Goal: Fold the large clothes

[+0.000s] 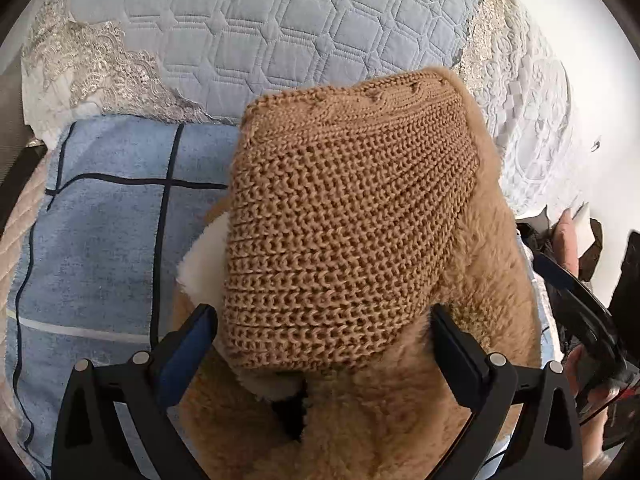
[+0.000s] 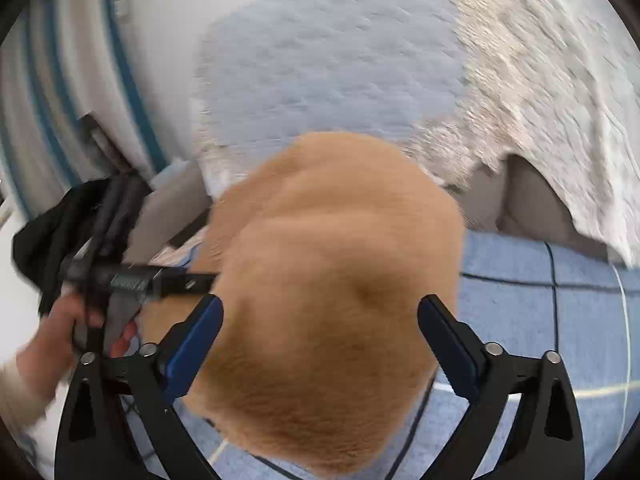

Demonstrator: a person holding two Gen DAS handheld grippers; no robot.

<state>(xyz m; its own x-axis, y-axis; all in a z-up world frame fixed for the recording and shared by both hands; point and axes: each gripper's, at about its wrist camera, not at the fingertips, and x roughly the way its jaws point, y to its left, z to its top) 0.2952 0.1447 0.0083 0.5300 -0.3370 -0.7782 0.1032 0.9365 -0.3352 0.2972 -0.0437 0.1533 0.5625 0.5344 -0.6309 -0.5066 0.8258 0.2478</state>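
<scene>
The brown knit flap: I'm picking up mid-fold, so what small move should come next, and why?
Probably close the left gripper on the knit flap. Its jaws stand wide on either side of the flap's near edge, nothing gripped yet. The right gripper is open too, over the fuzzy tan garment on the blue checked blanket.

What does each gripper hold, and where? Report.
Left gripper: nothing; jaws open around the knit panel of the brown garment. Right gripper: straddles the garment's fluffy bulk; grip cannot be told.
</scene>
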